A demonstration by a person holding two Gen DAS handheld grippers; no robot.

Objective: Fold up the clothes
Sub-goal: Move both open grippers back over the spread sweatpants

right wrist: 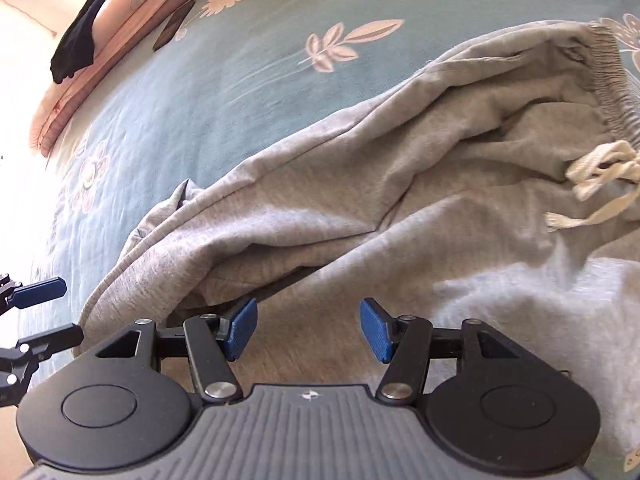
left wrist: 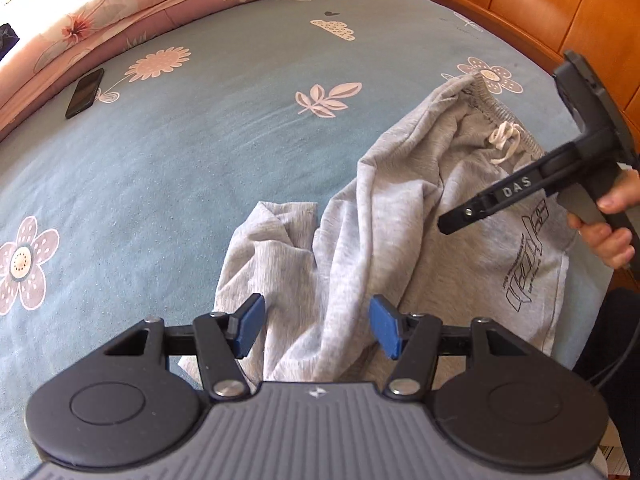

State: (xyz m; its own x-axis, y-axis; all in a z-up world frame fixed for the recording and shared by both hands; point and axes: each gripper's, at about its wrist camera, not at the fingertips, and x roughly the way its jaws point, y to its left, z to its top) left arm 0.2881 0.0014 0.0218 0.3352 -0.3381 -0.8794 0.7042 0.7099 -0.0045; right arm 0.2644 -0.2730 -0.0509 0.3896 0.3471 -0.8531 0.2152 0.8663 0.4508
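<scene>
On the bed, grey shorts are seen crumpled, not yet folded; nothing is held by the left gripper or right gripper, both spread.

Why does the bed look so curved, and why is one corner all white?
Left wrist view: the fisheye lens bows the blue bedsheet, while the grey sweatpants look sharp. Right wrist view: sunlight blows out the left edge, and the white drawstring is motion-smeared.
</scene>
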